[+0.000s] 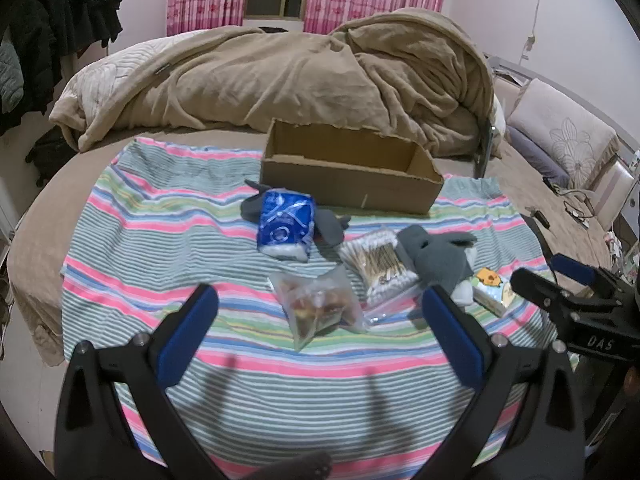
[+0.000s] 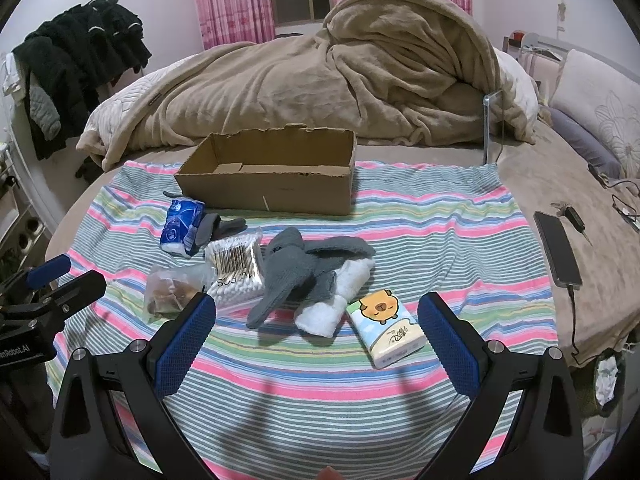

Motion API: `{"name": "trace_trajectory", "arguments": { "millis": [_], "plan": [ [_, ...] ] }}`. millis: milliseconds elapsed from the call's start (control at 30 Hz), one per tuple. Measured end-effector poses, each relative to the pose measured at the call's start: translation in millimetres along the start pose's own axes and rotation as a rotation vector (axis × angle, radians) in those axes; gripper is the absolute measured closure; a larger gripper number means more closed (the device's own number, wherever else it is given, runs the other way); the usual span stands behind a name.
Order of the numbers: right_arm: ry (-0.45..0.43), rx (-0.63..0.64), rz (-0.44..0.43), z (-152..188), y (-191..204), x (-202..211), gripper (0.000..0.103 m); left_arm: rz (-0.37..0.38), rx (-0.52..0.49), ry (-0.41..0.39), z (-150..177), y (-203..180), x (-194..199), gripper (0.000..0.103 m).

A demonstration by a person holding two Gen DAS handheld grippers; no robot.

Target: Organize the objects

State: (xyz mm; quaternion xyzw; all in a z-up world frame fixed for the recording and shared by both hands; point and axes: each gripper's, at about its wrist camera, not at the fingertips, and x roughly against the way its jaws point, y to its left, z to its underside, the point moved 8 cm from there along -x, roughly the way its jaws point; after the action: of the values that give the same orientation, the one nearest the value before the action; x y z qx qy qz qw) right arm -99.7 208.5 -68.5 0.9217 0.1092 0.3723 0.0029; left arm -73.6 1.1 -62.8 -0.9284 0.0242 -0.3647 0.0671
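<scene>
with both tools spread wide and empty, lower right tool (image 2: 316,320) squarely over tissue pack (image 2: 386,328), then carry toward box (image 2: 272,192) at 11 o'clock.

Left black two-finger gripper with blue padded fingers (image 1: 318,304) and right black two-finger gripper with blue padded fingers (image 2: 316,312) both hover side by side, level and pointing forward, jaws spread wide and holding nothing.
</scene>
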Motion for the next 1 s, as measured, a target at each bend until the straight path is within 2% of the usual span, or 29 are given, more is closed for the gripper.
{"name": "trace_trajectory", "arguments": {
  "millis": [1000],
  "plan": [
    [-0.004, -0.01, 0.001, 0.8, -2.8, 8.6, 0.0, -0.002, -0.002, -0.02, 0.1, 0.8, 11.6, 0.0]
  ]
}}
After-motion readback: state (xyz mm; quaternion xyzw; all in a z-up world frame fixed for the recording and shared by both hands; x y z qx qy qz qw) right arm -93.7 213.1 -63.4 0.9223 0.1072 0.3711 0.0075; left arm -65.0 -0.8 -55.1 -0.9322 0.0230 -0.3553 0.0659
